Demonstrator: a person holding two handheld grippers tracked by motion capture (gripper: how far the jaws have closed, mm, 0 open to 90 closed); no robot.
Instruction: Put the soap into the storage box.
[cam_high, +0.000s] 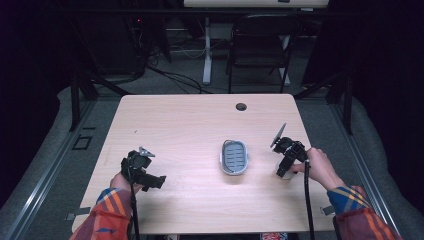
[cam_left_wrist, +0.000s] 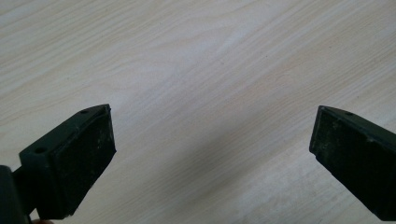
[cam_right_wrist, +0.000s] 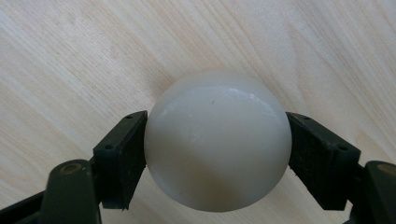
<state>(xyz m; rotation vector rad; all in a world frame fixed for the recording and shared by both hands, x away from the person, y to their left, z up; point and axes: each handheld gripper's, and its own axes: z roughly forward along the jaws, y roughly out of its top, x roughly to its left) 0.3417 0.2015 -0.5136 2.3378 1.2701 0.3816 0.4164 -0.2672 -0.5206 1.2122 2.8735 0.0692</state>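
Note:
My right gripper (cam_right_wrist: 215, 117) is shut on a smooth white rounded object (cam_right_wrist: 217, 140), with both pads pressed against its sides just above the wooden table (cam_right_wrist: 70, 56). In the high view the right gripper (cam_high: 281, 173) points down at the table's right side, to the right of an oval grey-and-white ribbed dish (cam_high: 234, 171). At the left front of the table, my left gripper (cam_high: 159, 181) points toward the middle. Its jaws (cam_left_wrist: 213, 112) stand wide open over bare wood, with nothing between them.
The light wooden table (cam_high: 190, 125) has a round cable hole (cam_high: 241, 106) near its far edge. A dark folding chair (cam_high: 260, 45) and a white desk leg (cam_high: 206, 55) stand behind it. Cables trail from both grippers toward the front edge.

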